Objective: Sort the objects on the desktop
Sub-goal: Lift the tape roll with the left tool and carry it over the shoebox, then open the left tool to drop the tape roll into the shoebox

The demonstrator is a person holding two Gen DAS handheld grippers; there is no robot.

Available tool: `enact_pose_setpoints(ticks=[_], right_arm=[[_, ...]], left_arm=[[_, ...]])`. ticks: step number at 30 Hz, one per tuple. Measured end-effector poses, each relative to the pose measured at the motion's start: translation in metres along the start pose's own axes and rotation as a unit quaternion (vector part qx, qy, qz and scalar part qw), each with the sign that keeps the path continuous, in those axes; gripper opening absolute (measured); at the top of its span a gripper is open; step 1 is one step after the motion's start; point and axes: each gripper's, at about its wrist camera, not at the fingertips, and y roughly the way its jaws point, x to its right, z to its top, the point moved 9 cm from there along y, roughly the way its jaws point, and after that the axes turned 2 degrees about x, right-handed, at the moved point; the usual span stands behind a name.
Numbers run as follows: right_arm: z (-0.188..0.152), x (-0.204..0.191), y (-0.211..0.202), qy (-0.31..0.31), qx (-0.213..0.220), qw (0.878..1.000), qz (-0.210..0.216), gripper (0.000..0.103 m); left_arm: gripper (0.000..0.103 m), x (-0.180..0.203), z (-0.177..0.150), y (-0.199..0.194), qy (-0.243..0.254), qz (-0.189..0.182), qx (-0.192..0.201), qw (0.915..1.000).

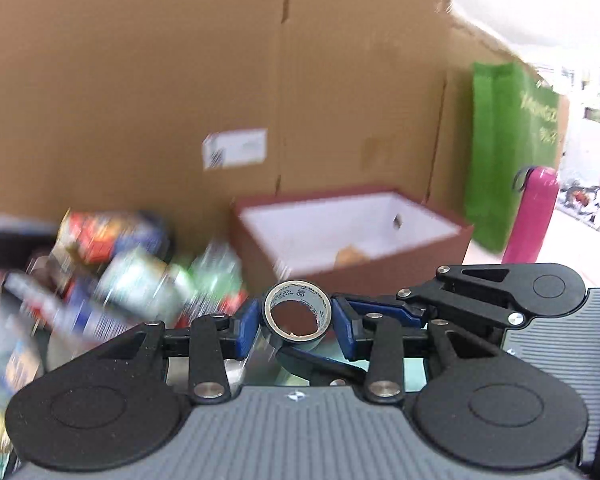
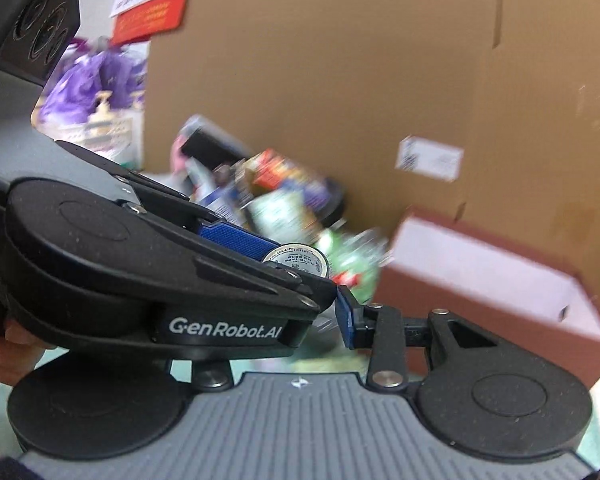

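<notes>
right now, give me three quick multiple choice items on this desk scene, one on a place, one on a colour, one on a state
1. Where does the open red box stand?
A. in front of the cardboard wall
B. on a shelf above it
C. upside down on a chair

2. What colour is the bag leaning at the right end of the cardboard wall?
A. blue
B. green
C. black

3. How do the jaws of the left gripper stand?
A. wide open and empty
B. shut on a mug
C. shut on the tape roll

Answers:
1 A, the box's back edge lies along the foot of the cardboard.
2 B, the bag's face is bright green with pale lettering.
3 C, both blue pads press the sides of the roll.
</notes>
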Motion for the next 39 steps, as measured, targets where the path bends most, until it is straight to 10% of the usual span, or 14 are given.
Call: enact_pose_setpoints(ticks=[9,18,37,39], right_arm=[[0.033,0.095,0.028,0.014,-0.006,0.998,-0.052,0.038],[0.009,0.164,0.089,0.054,-0.079,0.995,-0.042,0.039],[-0.026,0.179,0.163,0.105,-0.15,0.983,-0.008,0.039],[-0.026,0.181,0.161,0.115,-0.153,0.981,-0.002,0.058]], left_arm=[[0.042,0.029,0.062,0.074,-0.011,-0.045,0.004,0.9989],[0.042,0.032,0.056,0.153,-0.051,-0.06,-0.066,0.9947],[0.044,0.005,0.039,0.213,-0.095,-0.028,-0.13,0.9866],[0.051,0.006,0.04,0.213,-0.099,-0.038,-0.13,0.9858]])
